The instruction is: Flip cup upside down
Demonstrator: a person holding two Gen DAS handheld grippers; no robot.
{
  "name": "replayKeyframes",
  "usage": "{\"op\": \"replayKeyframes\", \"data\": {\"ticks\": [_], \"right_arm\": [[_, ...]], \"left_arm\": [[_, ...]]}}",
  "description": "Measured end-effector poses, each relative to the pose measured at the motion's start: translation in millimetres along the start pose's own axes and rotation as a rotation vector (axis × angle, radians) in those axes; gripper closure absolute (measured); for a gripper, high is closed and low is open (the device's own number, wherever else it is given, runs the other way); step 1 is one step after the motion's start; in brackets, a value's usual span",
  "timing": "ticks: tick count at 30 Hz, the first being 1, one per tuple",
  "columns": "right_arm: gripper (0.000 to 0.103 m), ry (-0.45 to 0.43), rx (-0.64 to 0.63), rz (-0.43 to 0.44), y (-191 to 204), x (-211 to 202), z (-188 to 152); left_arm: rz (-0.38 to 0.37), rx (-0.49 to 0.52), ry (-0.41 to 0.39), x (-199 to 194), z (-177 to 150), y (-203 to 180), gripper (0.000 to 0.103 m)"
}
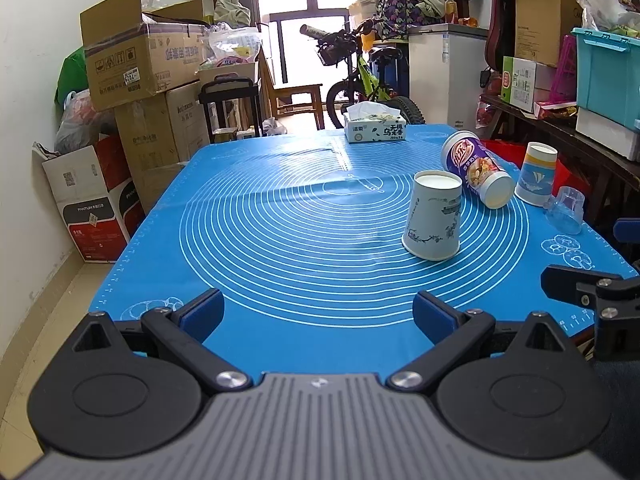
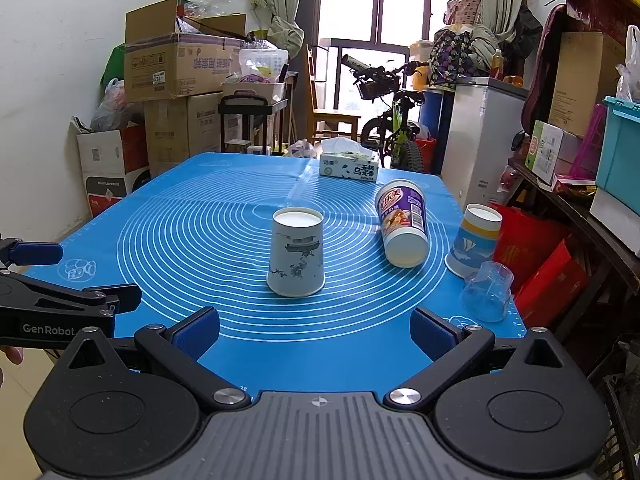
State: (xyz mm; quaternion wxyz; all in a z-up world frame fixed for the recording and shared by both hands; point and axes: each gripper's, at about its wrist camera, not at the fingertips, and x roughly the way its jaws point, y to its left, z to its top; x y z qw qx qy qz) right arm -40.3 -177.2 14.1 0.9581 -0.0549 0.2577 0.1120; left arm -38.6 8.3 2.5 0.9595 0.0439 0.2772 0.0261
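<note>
The white paper cup (image 2: pixel 296 254) with ink drawings stood upside down on the blue mat (image 2: pixel 192 240) of the table, near its middle. Both the left tongs (image 1: pixel 318 314) and right tongs (image 2: pixel 316 330) hung wide apart, holding nothing, short of the cup

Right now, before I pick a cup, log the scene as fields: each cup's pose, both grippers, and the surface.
surface: blue silicone baking mat with white rings
white paper cup with ink painting: upside down, mid-mat, untouched
purple-label tall cup: lying on its side, base toward cameras
yellow-banded sailboat paper cup: upside down, near right edge
clear plastic cup: upside down, just in front of sailboat cup
tissue box: far edge
left gripper: open, empty
right gripper: open, empty, facing ink-painting cup
</note>
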Motion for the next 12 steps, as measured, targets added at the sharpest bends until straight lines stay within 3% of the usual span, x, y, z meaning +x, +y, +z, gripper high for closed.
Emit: {"op": "replayKeyframes", "data": {"ticks": [12], "right_arm": [[0.000, 0.009, -0.002, 0.003, -3.0, 2.8, 0.1]], "left_arm": [[0.009, -0.008, 0.006, 3.5, 0.1, 4.5, 0.003]]}}
